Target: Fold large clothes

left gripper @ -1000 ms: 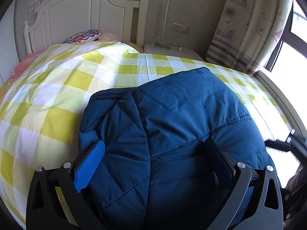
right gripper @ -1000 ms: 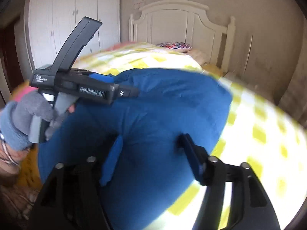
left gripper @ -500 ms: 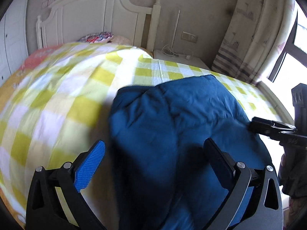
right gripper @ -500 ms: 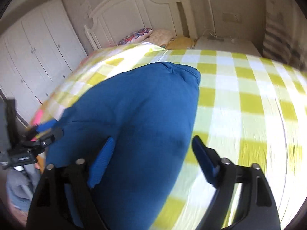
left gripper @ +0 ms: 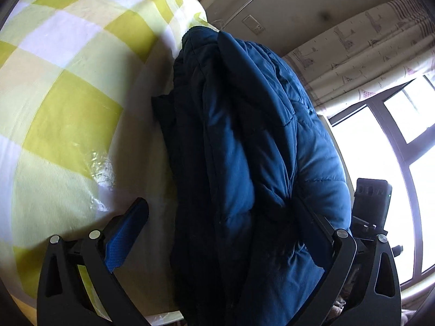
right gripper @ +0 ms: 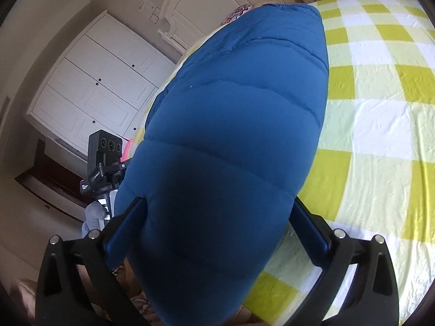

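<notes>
A puffy, quilted dark-blue down jacket (right gripper: 231, 146) lay folded in a thick bundle on the yellow-and-white checked bedsheet (right gripper: 380, 114), in front of white panelled wardrobe doors (right gripper: 103, 87). The right gripper (right gripper: 217, 233) had just been opening, its jaws now at full spread with the jacket's near end between them, the pads not visibly squeezing it. The left gripper (left gripper: 220, 233) also stood wide open, straddling the jacket's rumpled edge beside a patterned curtain (left gripper: 359, 51).
</notes>
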